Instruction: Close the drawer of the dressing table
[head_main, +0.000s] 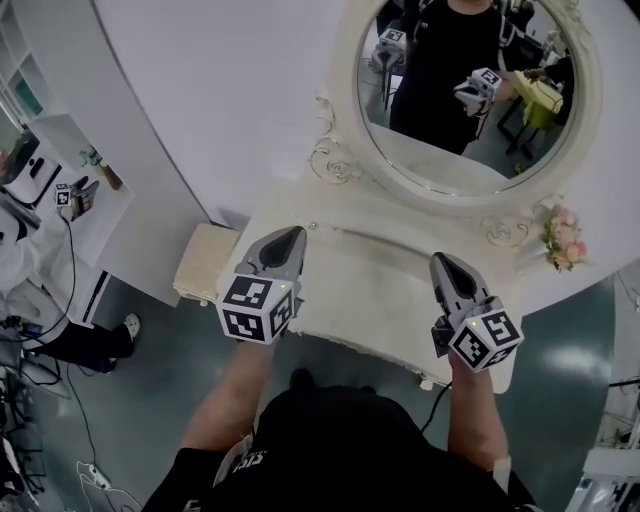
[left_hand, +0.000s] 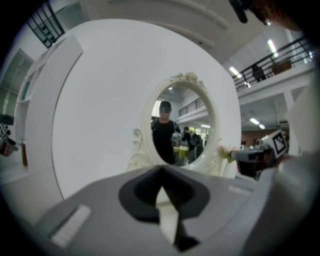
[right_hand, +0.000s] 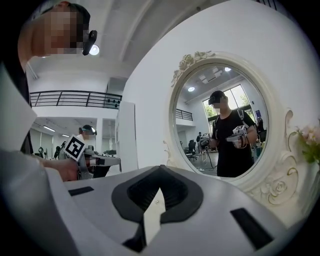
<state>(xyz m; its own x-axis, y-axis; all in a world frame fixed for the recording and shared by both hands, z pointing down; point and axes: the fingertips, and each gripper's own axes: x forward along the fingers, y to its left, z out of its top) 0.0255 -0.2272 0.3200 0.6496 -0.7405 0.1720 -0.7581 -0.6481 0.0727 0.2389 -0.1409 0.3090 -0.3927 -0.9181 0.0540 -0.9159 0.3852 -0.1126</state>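
**Head view: nothing held, all jaws together**

Left gripper (head_main: 288, 238) and right gripper (head_main: 443, 263) are both closed, empty. Dressing table (head_main: 370, 285) sits right below them, mirror (head_main: 440, 160) ahead. Drawer front can't be made out from up here.

Place: I'm in a large open hall dressed like a studio | Signs: curved white partition wall (head_main: 220, 100) behind the dressing table (head_main: 370, 290); balcony railing (right_hand: 75, 97), upper left of right gripper view; cables (head_main: 68, 280) over grey floor (head_main: 170, 370), left edge
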